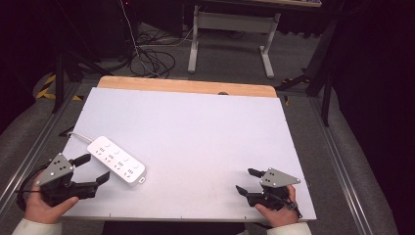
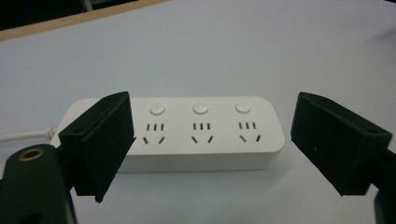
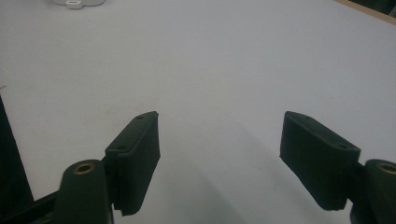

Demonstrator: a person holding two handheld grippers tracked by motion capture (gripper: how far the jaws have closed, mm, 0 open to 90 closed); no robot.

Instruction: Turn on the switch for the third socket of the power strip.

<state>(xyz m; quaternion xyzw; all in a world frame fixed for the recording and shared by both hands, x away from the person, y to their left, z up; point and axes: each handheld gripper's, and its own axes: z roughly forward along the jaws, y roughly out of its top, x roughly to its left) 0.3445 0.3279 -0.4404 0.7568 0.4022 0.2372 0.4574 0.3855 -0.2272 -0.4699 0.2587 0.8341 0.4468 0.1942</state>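
A white power strip (image 1: 116, 166) lies flat on the white tabletop (image 1: 205, 132), in its near left part, running slantwise from far left to near right. Its thin white cable (image 1: 77, 135) leaves the far left end toward the left edge of the tabletop. The top face shows a row of round buttons and socket slots.

The left gripper (image 1: 93, 169) sits at the near left corner, held in the person's left hand (image 1: 43, 205), with its jaws spread wide and released, grasping nothing. Their tips lie just beside the near left side of the power strip, not clamped on it. In the left gripper view, the strip (image 2: 187, 133) lies crosswise between and just beyond the two black jaws, with the left jaw overlapping its left end.

The right gripper (image 1: 246, 181) rests near the near right corner, held in the right hand (image 1: 276, 215), well apart from the strip. Its jaws are also spread open, with bare tabletop between them.
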